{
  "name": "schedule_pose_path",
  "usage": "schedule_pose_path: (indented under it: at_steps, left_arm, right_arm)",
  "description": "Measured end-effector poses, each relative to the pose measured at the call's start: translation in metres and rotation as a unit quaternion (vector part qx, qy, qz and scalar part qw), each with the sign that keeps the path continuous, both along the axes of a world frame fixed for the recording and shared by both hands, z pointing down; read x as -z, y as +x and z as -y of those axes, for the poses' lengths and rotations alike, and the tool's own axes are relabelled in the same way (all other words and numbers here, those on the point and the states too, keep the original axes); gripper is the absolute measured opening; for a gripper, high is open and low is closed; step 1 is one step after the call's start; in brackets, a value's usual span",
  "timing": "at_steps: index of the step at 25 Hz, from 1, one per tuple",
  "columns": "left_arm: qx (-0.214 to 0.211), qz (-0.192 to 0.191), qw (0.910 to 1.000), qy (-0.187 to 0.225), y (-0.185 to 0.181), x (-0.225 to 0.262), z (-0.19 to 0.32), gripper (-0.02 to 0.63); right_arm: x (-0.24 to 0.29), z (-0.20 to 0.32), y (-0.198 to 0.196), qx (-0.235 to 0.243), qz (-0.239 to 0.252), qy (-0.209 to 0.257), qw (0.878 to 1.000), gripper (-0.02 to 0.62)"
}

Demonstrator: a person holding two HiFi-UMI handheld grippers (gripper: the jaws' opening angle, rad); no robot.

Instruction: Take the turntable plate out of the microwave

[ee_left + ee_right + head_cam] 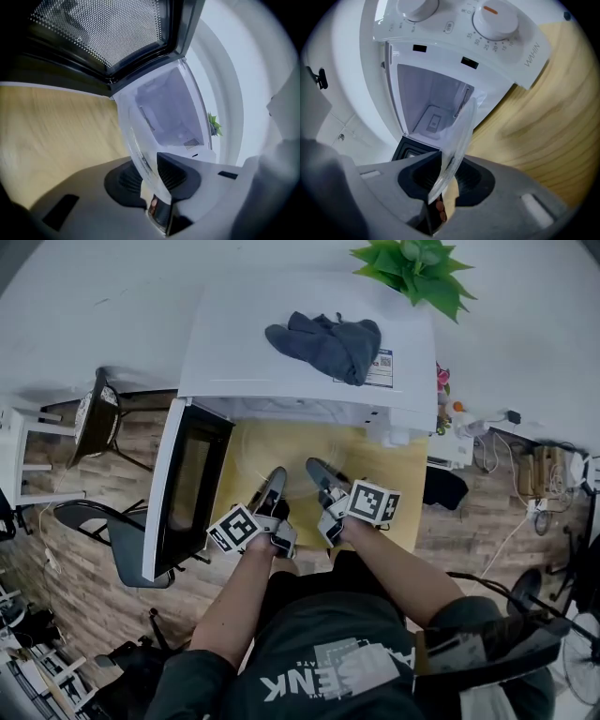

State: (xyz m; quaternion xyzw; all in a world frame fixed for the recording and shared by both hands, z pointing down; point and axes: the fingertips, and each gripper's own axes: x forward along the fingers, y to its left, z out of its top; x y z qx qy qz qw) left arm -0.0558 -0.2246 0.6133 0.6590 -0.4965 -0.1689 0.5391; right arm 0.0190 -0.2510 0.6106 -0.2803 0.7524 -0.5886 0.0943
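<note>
- A clear round glass turntable plate [291, 471] is out of the white box-shaped microwave [234, 343]. It is held in front of the oven's opening, above the middle of the pale wooden table [398, 493].
- The microwave stands along the table's far edge. Its dark-windowed door [186, 486] is swung wide open, reaching past the table's left edge.
- The left tongs [276, 476] are clamped on the plate's rim on its near-left side. In the left gripper view the glass edge [159, 122] runs down between the left tongs [153, 177] and is pinched by the dark ribbed pads [174, 172].
- The right tongs [315, 468] are clamped on the rim on its near-right side, close beside the left pair. In the right gripper view the plate [459, 136] stands edge-on between the right tongs [446, 177], and the ribbed pads [468, 182] press on both of its faces.
- Both pairs of tongs point away from the table's near edge towards the oven, with the plate stretching ahead of them.
- The bare white cavity [426, 110] shows beyond the plate in the right gripper view. Next to it is the control panel [454, 33] with a round white dial marked in orange [494, 19].
- The door's perforated metal screen [103, 28] fills the upper part of the left gripper view.
- A crumpled dark grey cloth [328, 343] lies on top of the microwave.
- A green leafy plant [417, 268] stands beyond the oven's far right corner.
</note>
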Motion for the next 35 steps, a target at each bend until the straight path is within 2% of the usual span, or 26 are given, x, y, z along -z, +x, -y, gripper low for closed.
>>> schedule_pose_path:
  at_steps: [4,5,7,9,15,17,20,23,24,27,31,35]
  left_arm:
    - [-0.001,0.030,0.9995,0.005,0.002,0.006,-0.006,0.081]
    - [0.001,0.026,0.9996,0.006,0.004,0.006,-0.008,0.081]
    - [0.010,-0.016,0.9997,0.015,0.012,0.006,-0.008,0.081]
    - [0.014,-0.030,0.9992,0.023,0.015,0.007,-0.007,0.081]
    - [-0.006,0.055,0.9983,0.016,0.001,0.012,-0.012,0.084]
    - [-0.012,0.060,0.9980,0.019,-0.002,0.013,-0.016,0.084]
    - [-0.026,0.041,0.9984,0.029,-0.004,0.021,-0.018,0.086]
    - [-0.039,-0.023,0.9974,0.055,0.007,0.035,-0.025,0.087]
    - [-0.042,-0.032,0.9968,0.060,0.008,0.039,-0.029,0.087]
    - [-0.057,-0.028,0.9961,0.062,0.009,0.048,-0.039,0.086]
    - [-0.079,-0.003,0.9949,0.062,0.003,0.061,-0.061,0.087]
    - [-0.098,-0.028,0.9914,0.082,0.006,0.081,-0.079,0.087]
  right_arm:
    - [0.007,-0.005,0.006,0.008,0.000,0.013,1.000,0.084]
    - [0.007,-0.007,0.007,0.011,0.000,0.014,1.000,0.084]
    - [0.007,-0.008,0.008,0.021,-0.007,0.020,1.000,0.083]
    - [0.009,-0.005,0.009,0.030,-0.015,0.035,0.999,0.084]
    - [0.021,-0.007,0.009,0.025,-0.019,0.054,0.998,0.089]
    - [0.027,-0.010,0.006,0.022,-0.020,0.063,0.998,0.089]
    - [0.037,-0.015,0.002,0.010,-0.025,0.065,0.998,0.089]
    - [0.047,-0.027,0.001,-0.001,-0.028,0.074,0.997,0.090]
    - [0.050,-0.032,0.001,-0.004,-0.029,0.079,0.996,0.090]
    - [0.058,-0.044,0.002,-0.019,-0.028,0.083,0.996,0.091]
    - [0.074,-0.067,0.001,-0.033,-0.029,0.090,0.995,0.092]
    - [0.093,-0.088,0.000,-0.048,-0.031,0.104,0.993,0.092]
